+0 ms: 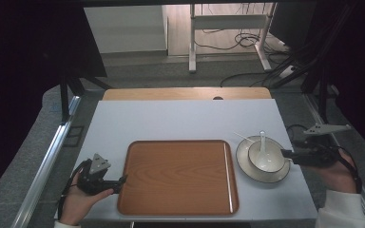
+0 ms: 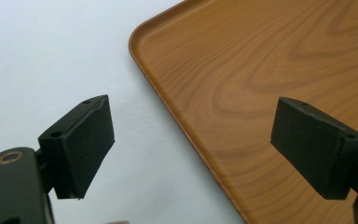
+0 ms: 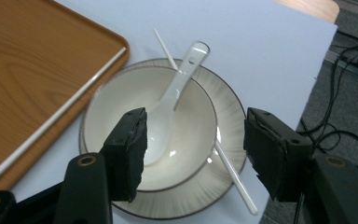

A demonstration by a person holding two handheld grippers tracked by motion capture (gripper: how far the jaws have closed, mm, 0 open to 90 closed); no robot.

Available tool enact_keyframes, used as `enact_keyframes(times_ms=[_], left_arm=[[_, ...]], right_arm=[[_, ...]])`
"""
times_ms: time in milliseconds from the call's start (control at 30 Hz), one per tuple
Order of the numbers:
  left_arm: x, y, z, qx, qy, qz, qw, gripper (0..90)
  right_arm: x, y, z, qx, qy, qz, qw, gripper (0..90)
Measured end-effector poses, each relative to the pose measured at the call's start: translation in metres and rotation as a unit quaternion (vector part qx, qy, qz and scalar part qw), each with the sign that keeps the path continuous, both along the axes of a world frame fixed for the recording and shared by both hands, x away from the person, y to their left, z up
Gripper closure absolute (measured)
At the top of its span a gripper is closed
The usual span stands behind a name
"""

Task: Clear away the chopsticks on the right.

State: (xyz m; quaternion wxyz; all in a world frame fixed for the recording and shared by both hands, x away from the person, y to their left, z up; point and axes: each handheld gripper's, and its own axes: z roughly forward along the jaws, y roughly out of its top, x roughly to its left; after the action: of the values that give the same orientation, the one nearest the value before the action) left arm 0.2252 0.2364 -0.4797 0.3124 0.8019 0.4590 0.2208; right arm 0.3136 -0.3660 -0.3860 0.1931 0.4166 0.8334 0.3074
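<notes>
On the right side of the white table mat [image 1: 180,118], a white bowl [image 1: 266,156] sat nested on a ribbed plate [image 1: 247,168], just beside the right rim of the wooden tray [image 1: 178,175]. A white ceramic spoon [image 3: 172,100] lay in the bowl with its handle propped on the far rim. One slim white chopstick [image 3: 230,172] crossed the plate under the bowl, and another [image 3: 37,144] rested along the tray's right edge.

The right gripper [image 3: 193,149] came in from the right, level with the bowl. Its jaws were spread wide, one over the bowl's inside and the other beyond its outer wall, with nothing pinched between them. That straddle looked like a line-up for clamping the bowl's near wall, probably to carry it across to the tray.

At the near left corner of the tray, the left gripper [image 2: 191,149] rested low over the mat. Its jaws were likewise spread and bare, one over the mat and one over the tray's wood. It seemed parked there to steady the tray or simply to wait. The tray's broad middle lay bare, ready to receive the dishes.
</notes>
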Motion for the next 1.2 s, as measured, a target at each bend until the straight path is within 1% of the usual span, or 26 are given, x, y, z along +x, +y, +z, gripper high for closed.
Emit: enact_keyframes(times_ms=[67,100,267,400,433,500,567,633,733,867,1033,1133,1200], left_arm=[[0.000,0.000,0.001,0.003,0.001,-0.003,1.0000,12.9],[0.000,0.000,0.001,0.003,0.001,-0.003,1.0000,12.9],[0.001,0.000,0.000,0.004,0.002,-0.001,1.0000,12.9],[0.000,-0.001,0.001,0.004,0.002,-0.004,1.0000,12.9],[0.000,-0.001,0.001,0.000,0.001,-0.002,1.0000,12.9],[0.000,-0.001,0.001,0.003,0.001,-0.004,1.0000,12.9],[0.000,-0.001,0.001,0.000,0.000,-0.003,1.0000,12.9],[0.000,0.000,0.002,0.004,0.001,-0.004,1.0000,12.9],[0.000,0.000,0.001,0.005,0.002,-0.004,1.0000,12.9],[0.000,-0.001,0.001,0.002,0.002,-0.003,1.0000,12.9],[0.000,-0.001,0.001,0.002,0.001,-0.002,1.0000,12.9],[0.000,-0.001,0.001,0.002,0.001,-0.001,1.0000,12.9],[0.000,0.000,0.001,0.006,0.003,-0.003,1.0000,12.9]], right_arm=[[0.000,-0.005,-0.002,0.003,0.005,-0.003,1.0000,40.6],[0.001,-0.008,-0.003,0.001,0.006,-0.006,1.0000,40.8],[0.004,-0.017,-0.009,-0.028,0.015,-0.025,0.9992,42.0],[0.008,-0.022,-0.016,-0.048,0.027,-0.031,0.9980,43.6],[0.010,-0.023,-0.019,-0.055,0.031,-0.031,0.9975,43.7],[0.012,-0.024,-0.023,-0.071,0.041,-0.033,0.9961,44.3],[0.014,-0.025,-0.028,-0.085,0.046,-0.032,0.9948,45.1],[0.016,-0.026,-0.031,-0.091,0.050,-0.031,0.9941,46.7],[0.020,-0.027,-0.036,-0.102,0.057,-0.028,0.9927,48.7],[0.026,-0.027,-0.044,-0.130,0.071,-0.022,0.9887,50.9],[0.032,-0.027,-0.053,-0.150,0.087,-0.011,0.9848,53.5],[0.035,-0.026,-0.059,-0.156,0.095,-0.004,0.9831,56.2],[0.038,-0.026,-0.060,-0.161,0.100,0.000,0.9819,58.9]])
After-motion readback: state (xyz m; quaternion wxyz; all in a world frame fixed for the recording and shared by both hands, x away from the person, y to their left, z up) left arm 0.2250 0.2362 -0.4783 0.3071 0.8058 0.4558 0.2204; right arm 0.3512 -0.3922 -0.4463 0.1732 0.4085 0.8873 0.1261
